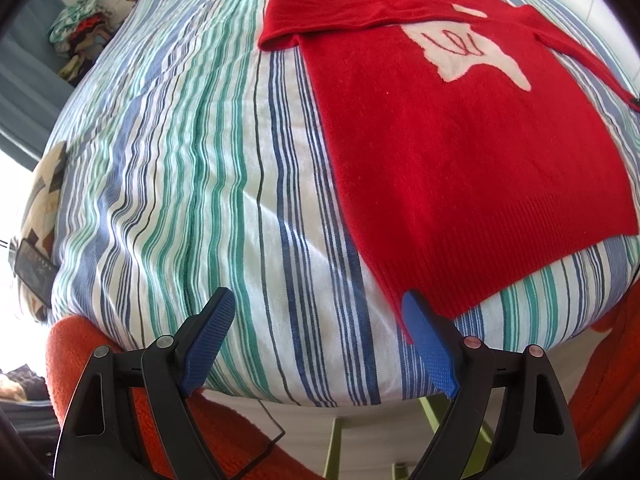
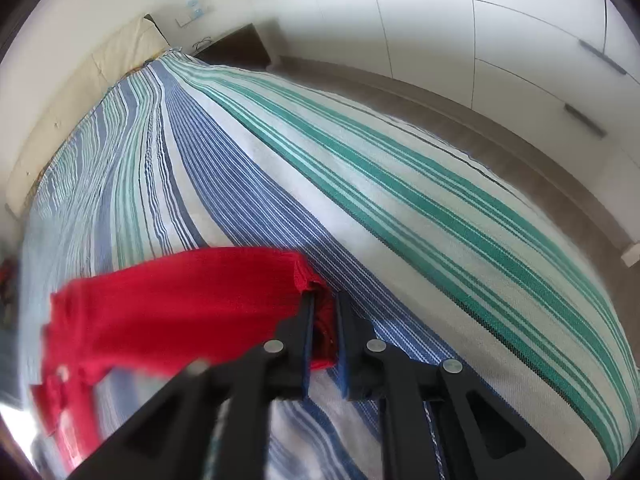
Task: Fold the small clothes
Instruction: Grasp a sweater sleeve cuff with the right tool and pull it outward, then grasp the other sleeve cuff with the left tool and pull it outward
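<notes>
A red sweater (image 1: 460, 152) with a white patch bearing looped stitching, no readable writing, lies flat near the bed's (image 1: 200, 160) near edge, the left gripper (image 1: 320, 332) spread beside its hem, the right gripper (image 2: 323, 320) pinching its sleeve (image 2: 180, 300).

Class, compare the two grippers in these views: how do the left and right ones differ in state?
The left gripper stands wide open and holds nothing, its right pad beside the red sweater's hem; the right gripper is shut on a red sleeve. Both have blue pads and point down at the striped bedspread.
</notes>
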### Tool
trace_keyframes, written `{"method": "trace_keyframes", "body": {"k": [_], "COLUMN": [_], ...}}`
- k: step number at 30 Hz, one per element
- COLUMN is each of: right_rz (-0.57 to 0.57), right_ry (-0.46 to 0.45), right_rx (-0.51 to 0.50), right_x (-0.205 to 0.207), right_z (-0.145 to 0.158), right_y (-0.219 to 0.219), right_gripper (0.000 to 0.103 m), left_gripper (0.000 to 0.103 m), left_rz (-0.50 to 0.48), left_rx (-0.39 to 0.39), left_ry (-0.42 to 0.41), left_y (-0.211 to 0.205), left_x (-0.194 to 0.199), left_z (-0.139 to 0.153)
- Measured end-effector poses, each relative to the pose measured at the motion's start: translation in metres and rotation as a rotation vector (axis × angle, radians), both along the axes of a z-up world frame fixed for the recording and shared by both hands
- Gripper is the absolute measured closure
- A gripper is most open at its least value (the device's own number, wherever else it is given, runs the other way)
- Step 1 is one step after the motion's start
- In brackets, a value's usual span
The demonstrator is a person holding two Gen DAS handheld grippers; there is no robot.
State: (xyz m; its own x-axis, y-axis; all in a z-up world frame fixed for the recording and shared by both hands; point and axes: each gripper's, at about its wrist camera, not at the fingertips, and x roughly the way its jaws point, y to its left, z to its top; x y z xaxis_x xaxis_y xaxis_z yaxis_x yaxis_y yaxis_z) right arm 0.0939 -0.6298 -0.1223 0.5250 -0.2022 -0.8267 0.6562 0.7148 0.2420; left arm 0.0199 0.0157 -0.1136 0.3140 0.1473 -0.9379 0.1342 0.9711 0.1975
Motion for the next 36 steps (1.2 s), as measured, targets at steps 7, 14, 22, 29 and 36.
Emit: {"method": "trace_keyframes", "body": {"k": [7, 14, 22, 29, 36], "right_rz": [-0.013, 0.056, 0.048, 0.094, 0.147], "right_ry": [-0.175, -0.007, 0.171, 0.066, -0.067], "right_rx": [0.268, 0.13, -0.225, -0.196, -0.119], "right_x": [-0.019, 0.003, 0.006, -0.014, -0.083], "right_z": [-0.009, -0.01, -0.009, 0.019, 0.07], "right_y": [-0.036, -0.022, 0.001, 0.015, 0.065], "right_gripper": [0.073, 0.1, 0.101, 0.034, 0.032], "left_gripper": [0.016, 0.016, 0.016, 0.008, 0.007], "left_rz": [-0.021, -0.043, -0.039, -0.262, -0.564], "left_rx": [0.01, 0.036, 0.078, 0.002, 0.089], "left_ry": [0.008, 0.002, -0.038, -0.199, -0.13], "left_y": [-0.01, -0.018, -0.007, -0.069, -0.182], "left_x": [0.001, -0.002, 0.02, 0.116, 0.213], "left_z": [-0.002, -0.001, 0.009, 0.066, 0.015]}}
